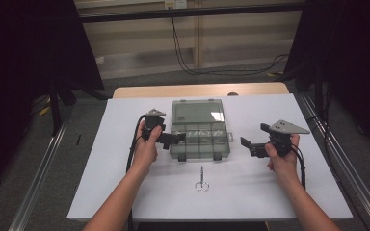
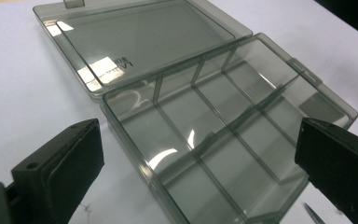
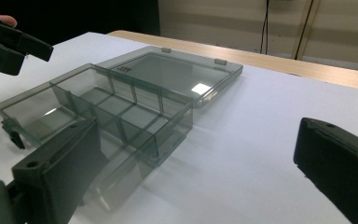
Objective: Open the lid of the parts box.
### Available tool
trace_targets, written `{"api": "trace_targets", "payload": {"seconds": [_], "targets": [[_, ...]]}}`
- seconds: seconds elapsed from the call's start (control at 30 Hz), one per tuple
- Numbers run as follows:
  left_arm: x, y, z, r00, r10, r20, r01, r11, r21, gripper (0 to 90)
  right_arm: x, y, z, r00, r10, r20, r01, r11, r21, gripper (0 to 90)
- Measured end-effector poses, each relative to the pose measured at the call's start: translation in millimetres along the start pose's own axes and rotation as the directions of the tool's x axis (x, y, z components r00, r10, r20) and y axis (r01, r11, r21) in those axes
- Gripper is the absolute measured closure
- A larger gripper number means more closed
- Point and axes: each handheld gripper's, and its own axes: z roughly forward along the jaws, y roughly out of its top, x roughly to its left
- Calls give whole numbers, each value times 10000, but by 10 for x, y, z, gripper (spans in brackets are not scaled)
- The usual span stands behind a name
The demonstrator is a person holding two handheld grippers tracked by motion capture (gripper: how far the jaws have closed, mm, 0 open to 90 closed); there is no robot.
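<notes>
With the compartment box (image 1: 200, 132) lying lid-open mid-counter, both released claws, left claw (image 1: 173, 139) and right claw (image 1: 250, 143), are flanking it, seemingly preparing to fetch the scissors (image 1: 202, 183) near the front edge.

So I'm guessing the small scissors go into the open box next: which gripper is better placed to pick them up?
Neither clearly. The scissors lie between both. The right gripper hangs free and open; the left gripper is open at the organizer box. Probably right.
</notes>
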Motion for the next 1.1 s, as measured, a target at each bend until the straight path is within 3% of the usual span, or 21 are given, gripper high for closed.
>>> {"api": "trace_targets", "payload": {"seconds": [0.07,0.13,0.4,0.77,0.9,1.1], "targets": [[-40,-11,-24,10000,70,-59,-70,9999,86,10,-11,-22,-48,10000,-37,8,37,10000,-64,12],[-56,-19,-55,9992,402,69,-403,9988,273,12,-32,-50,-106,10000,-58,30,59,9998,-167,12],[-189,-61,-128,9968,729,340,-745,9961,470,18,-82,-195,-338,9989,-218,419,226,9996,-168,11],[-335,-204,-167,9945,906,523,-947,9922,811,21,-128,-304,-563,9979,-291,576,302,9994,-188,11],[-376,-226,-177,9933,997,585,-1044,9910,843,24,-149,-337,-626,9958,-316,857,326,9994,-109,9],[-496,-251,-169,9886,1209,903,-1293,9870,950,25,-223,-370,-756,9956,-150,928,178,9994,-304,10]]}}
